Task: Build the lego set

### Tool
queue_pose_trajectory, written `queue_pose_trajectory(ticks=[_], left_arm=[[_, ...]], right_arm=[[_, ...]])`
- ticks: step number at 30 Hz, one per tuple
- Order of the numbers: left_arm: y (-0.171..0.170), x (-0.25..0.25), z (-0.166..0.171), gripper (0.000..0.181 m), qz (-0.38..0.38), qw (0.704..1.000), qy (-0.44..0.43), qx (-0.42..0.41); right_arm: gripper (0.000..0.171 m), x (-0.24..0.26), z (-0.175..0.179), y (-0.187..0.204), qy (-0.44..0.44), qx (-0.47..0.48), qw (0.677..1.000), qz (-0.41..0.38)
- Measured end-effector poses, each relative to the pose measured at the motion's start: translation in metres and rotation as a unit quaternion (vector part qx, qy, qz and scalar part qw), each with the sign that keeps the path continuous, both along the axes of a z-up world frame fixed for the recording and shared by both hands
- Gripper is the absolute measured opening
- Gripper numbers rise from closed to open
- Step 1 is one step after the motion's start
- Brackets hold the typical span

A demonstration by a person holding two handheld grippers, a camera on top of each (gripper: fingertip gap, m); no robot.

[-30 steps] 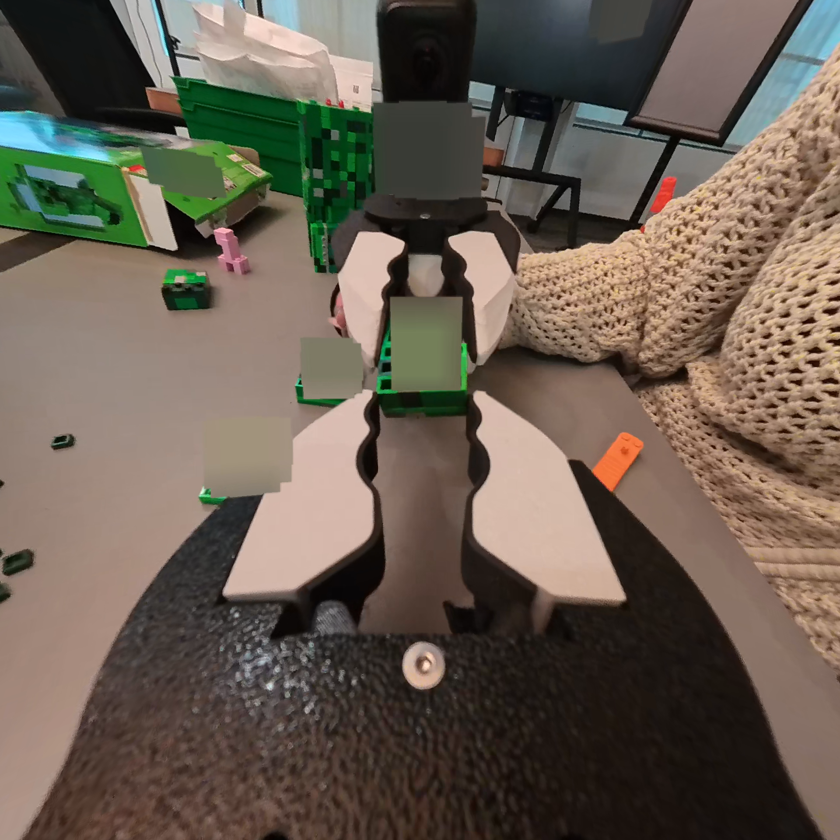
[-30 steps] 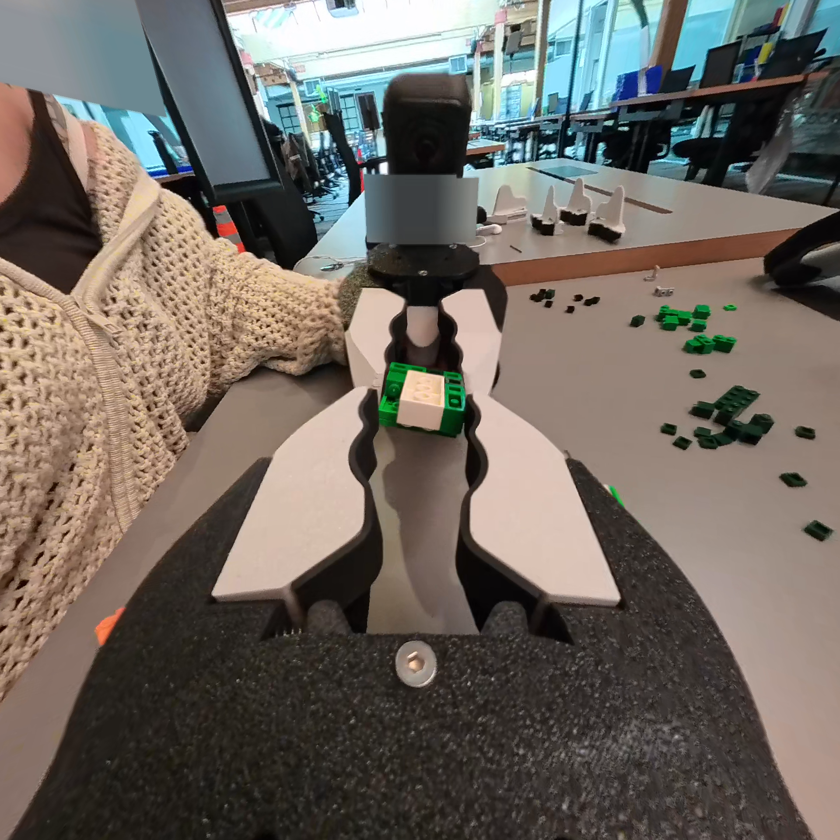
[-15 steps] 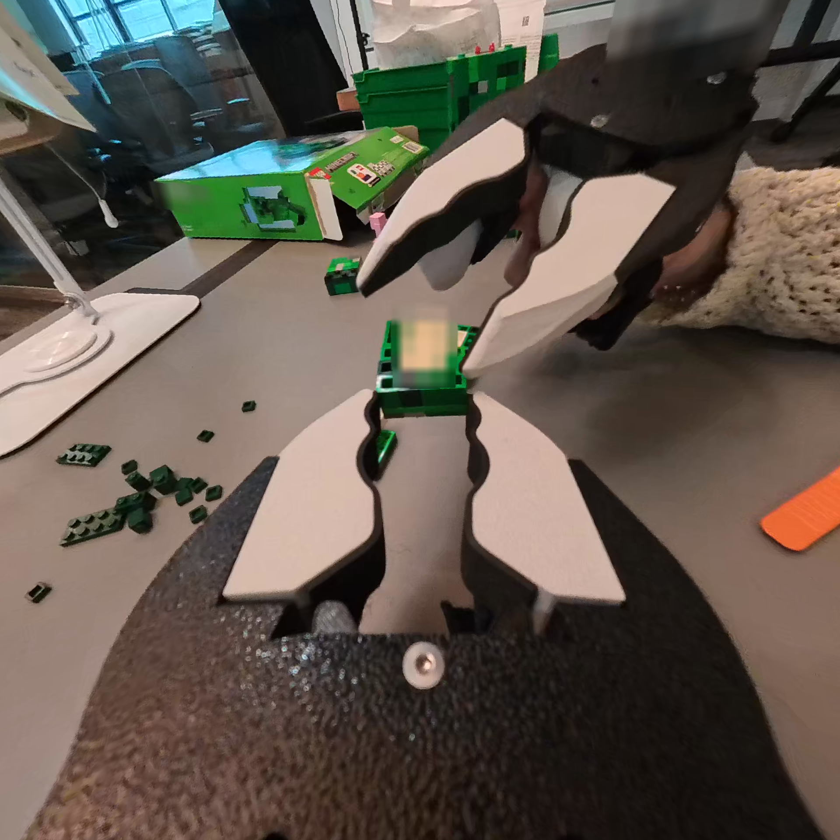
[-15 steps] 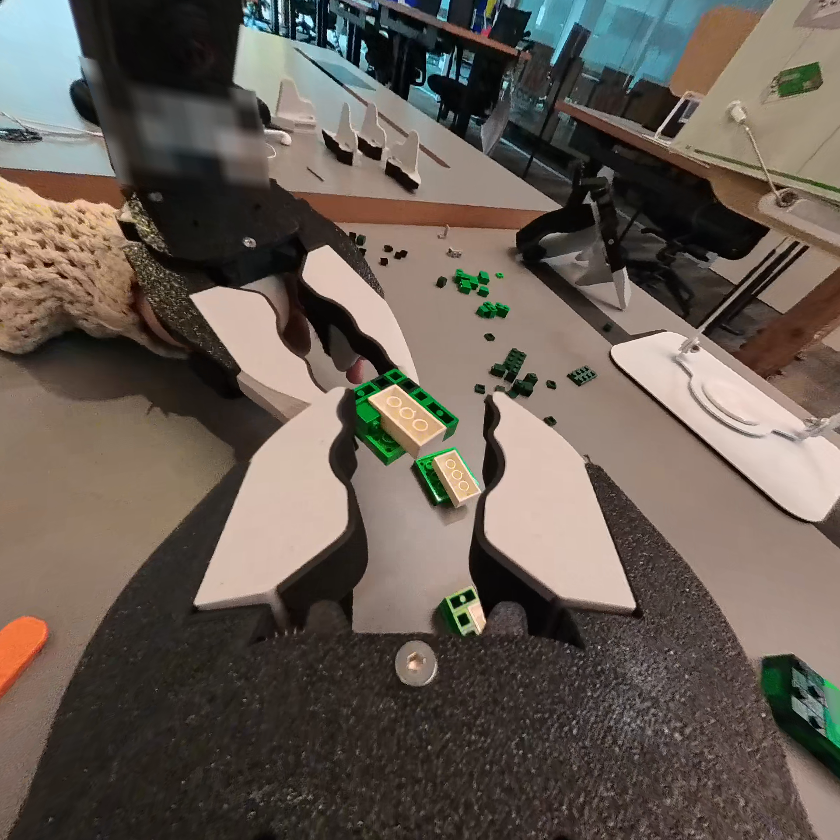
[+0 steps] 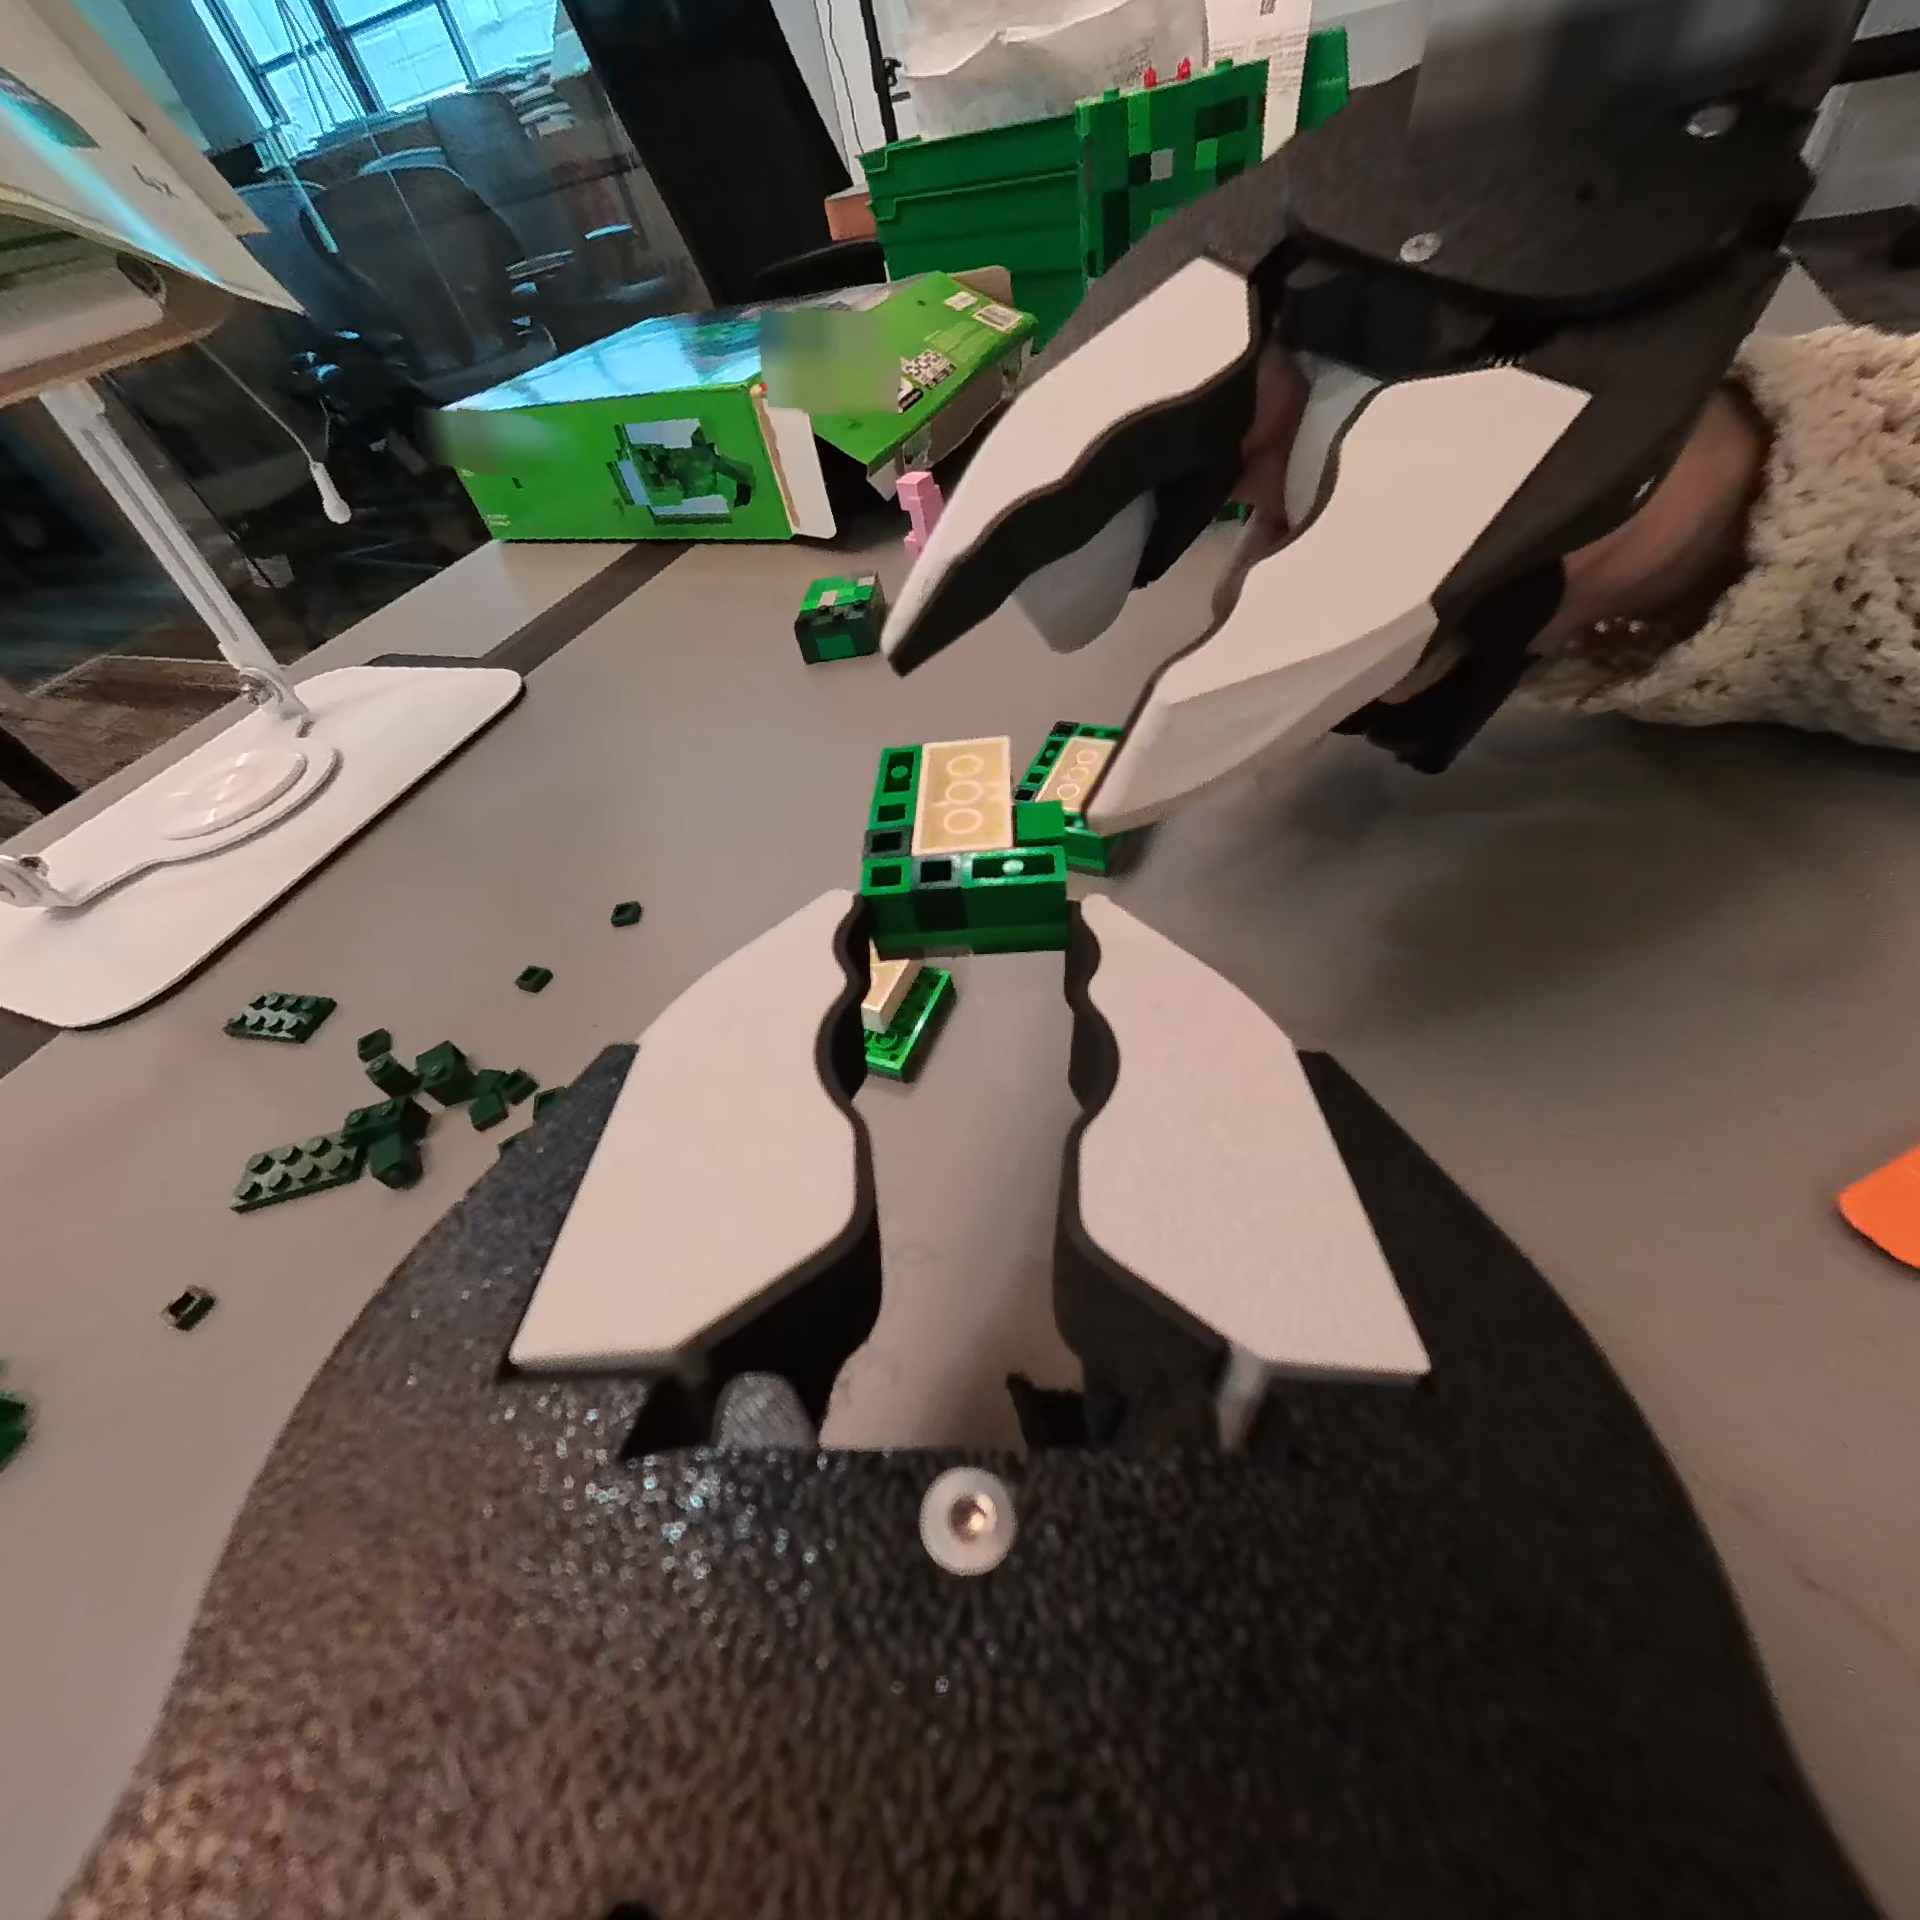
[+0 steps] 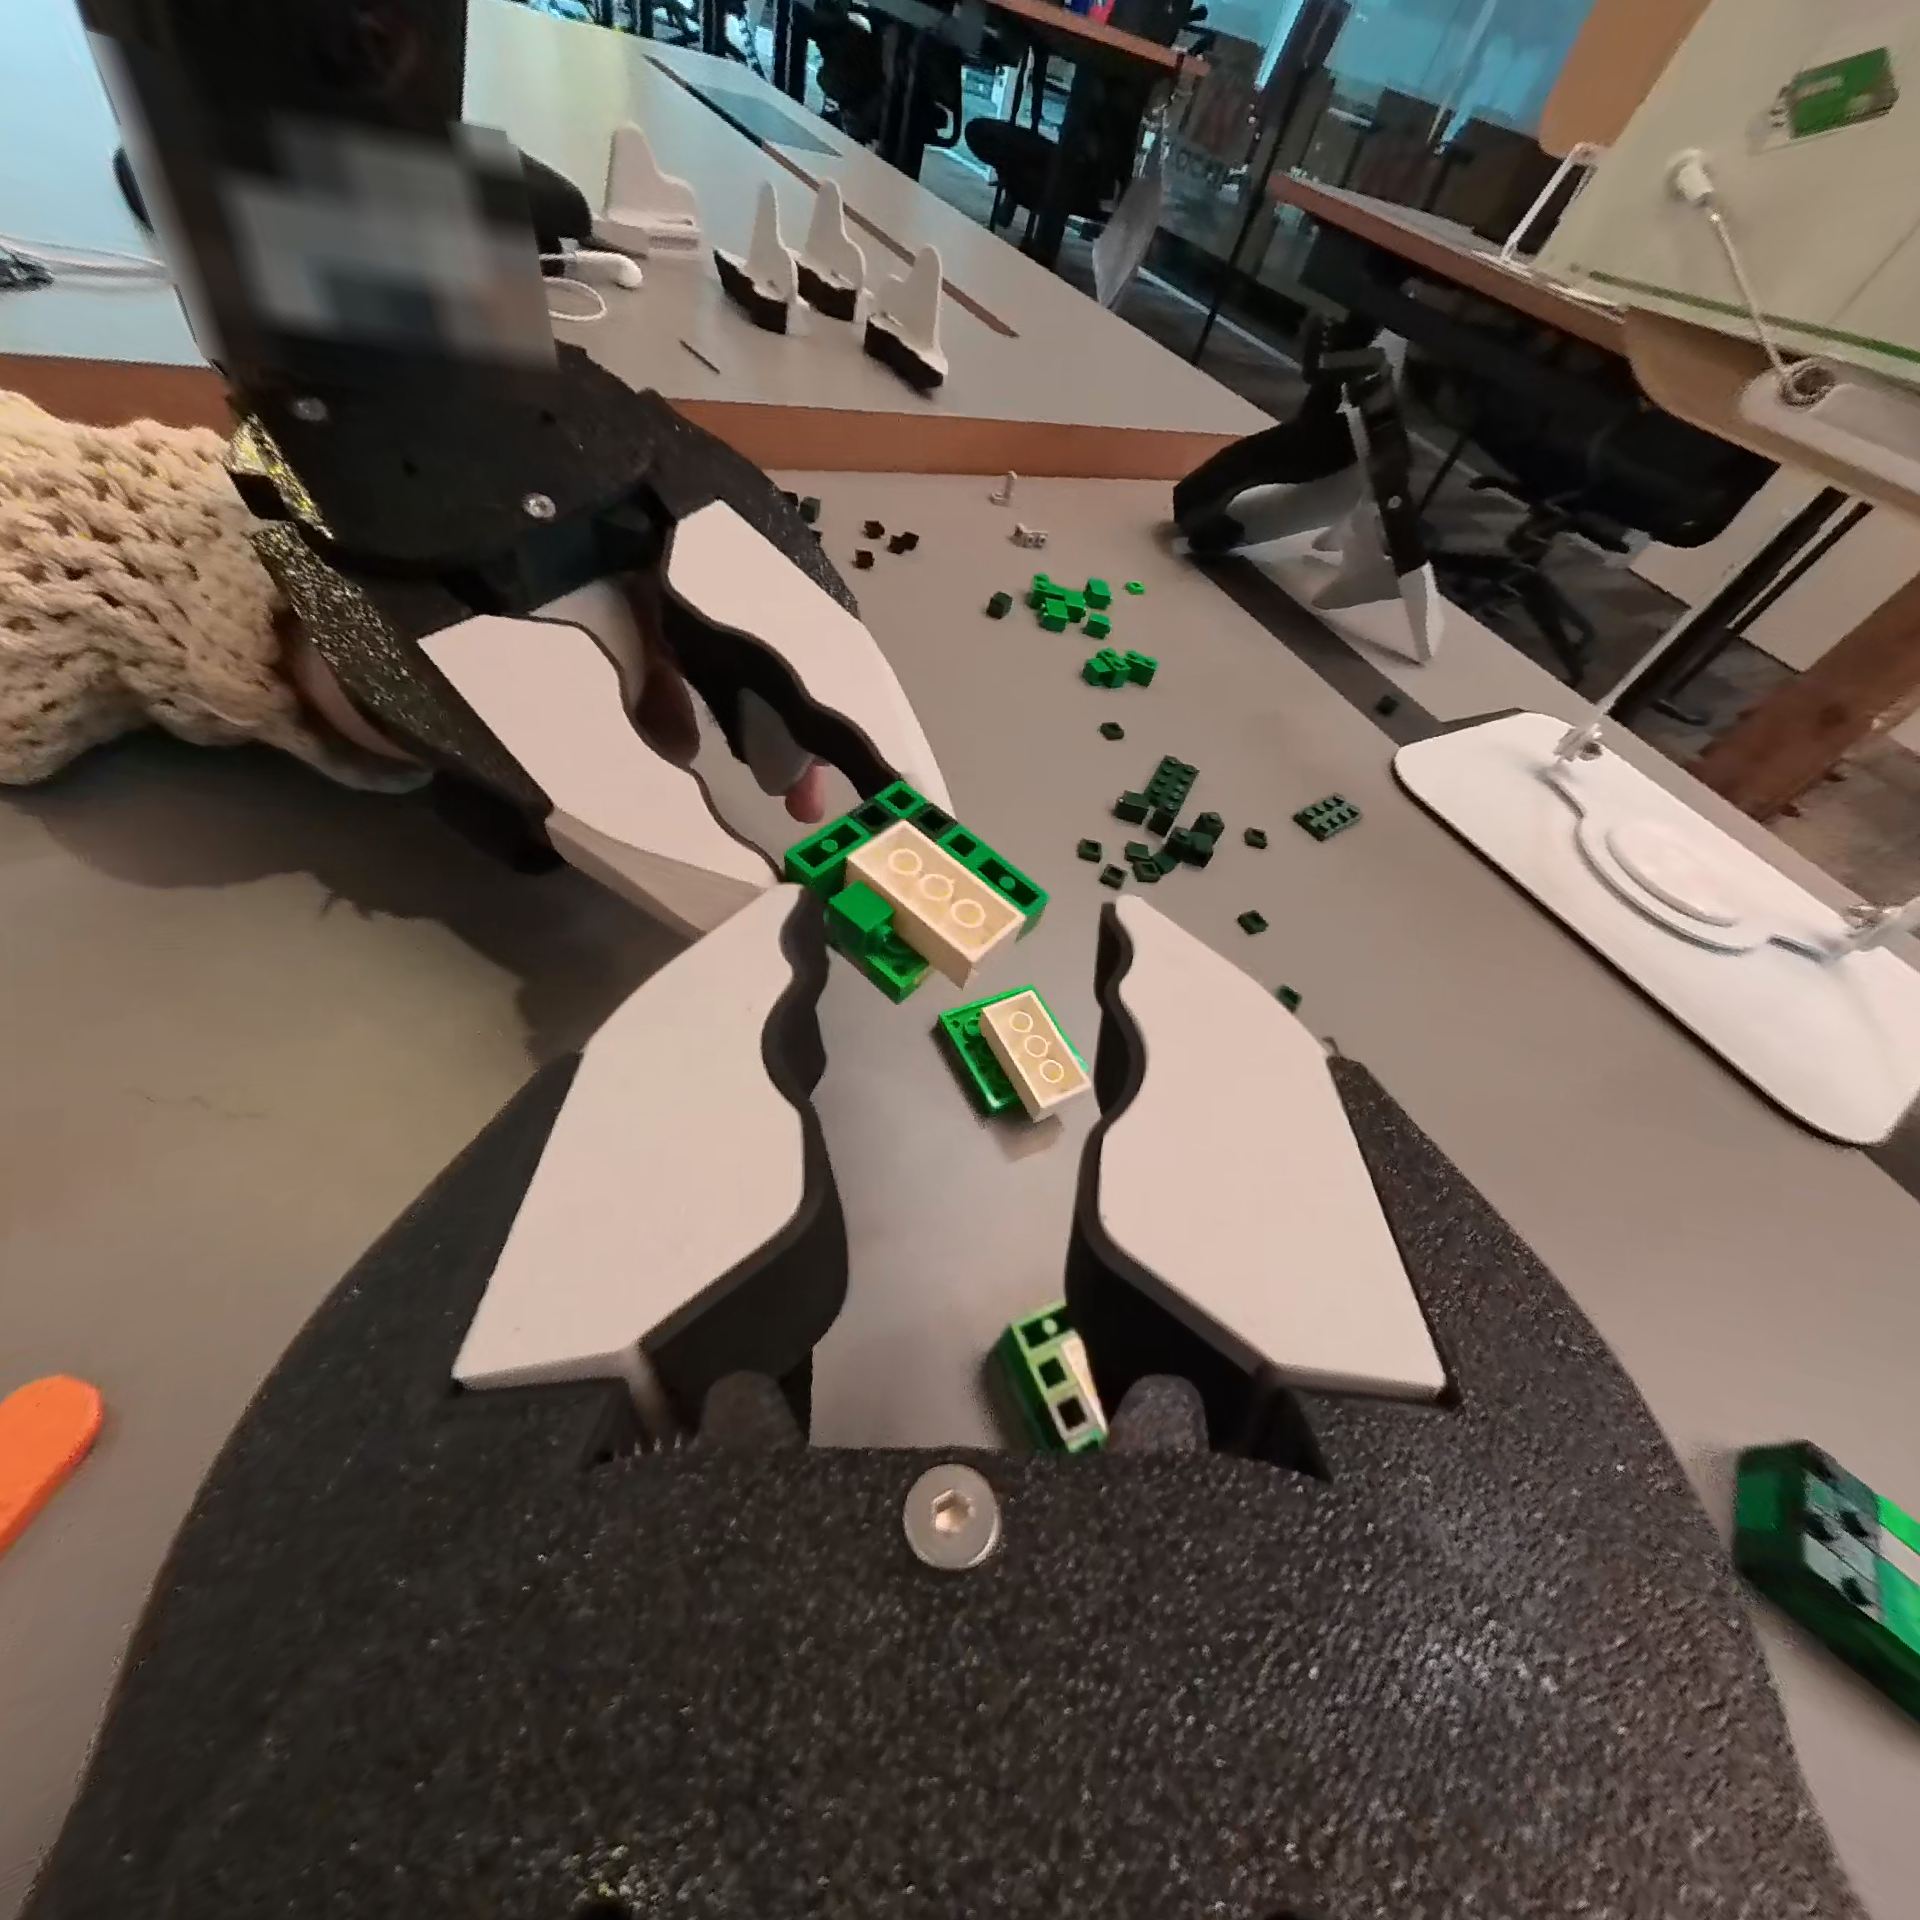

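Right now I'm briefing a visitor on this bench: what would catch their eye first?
Probably the green-and-cream lego block pinched at the tips of the left tool, mid-table. Next, the open right tool reaching in from the upper right, one fingertip beside a smaller green-and-cream piece lying on the grey table. Behind lies the opened green lego box.

You're working in an open-plan office or lab. Long grey desks (image 6: 997,343) with wood edging run across the top of the right wrist view, dark office chairs (image 6: 1621,499) upper right, glass partitions behind. A white lamp base (image 5: 208,790) sits at the left of the left wrist view.
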State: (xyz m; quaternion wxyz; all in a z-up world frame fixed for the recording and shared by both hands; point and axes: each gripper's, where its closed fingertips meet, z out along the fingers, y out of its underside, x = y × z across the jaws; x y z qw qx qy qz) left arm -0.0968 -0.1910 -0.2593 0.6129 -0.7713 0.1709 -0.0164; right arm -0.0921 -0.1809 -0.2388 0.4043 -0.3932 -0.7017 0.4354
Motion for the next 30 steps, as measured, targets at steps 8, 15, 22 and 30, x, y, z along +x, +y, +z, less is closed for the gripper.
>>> queue_pose_trajectory(ticks=[8,15,22,30], left_arm=[[0.000,-0.001,0.000,0.035,0.003,1.000,0.004,0.004],[0.000,-0.001,-0.001,0.036,0.002,1.000,0.003,-0.003],[0.000,0.000,-0.004,0.035,-0.006,1.000,0.004,-0.016],[-0.001,0.004,-0.007,0.035,-0.016,0.999,0.016,-0.025]], right_arm=[[0.044,-0.001,-0.006,0.004,-0.007,0.037,0.999,-0.022],[0.031,0.009,-0.003,-0.008,0.032,0.155,0.987,0.023],[0.022,0.015,-0.010,-0.014,0.054,0.420,0.905,0.038],[0.009,0.010,-0.023,-0.010,0.036,0.509,0.859,0.032]])
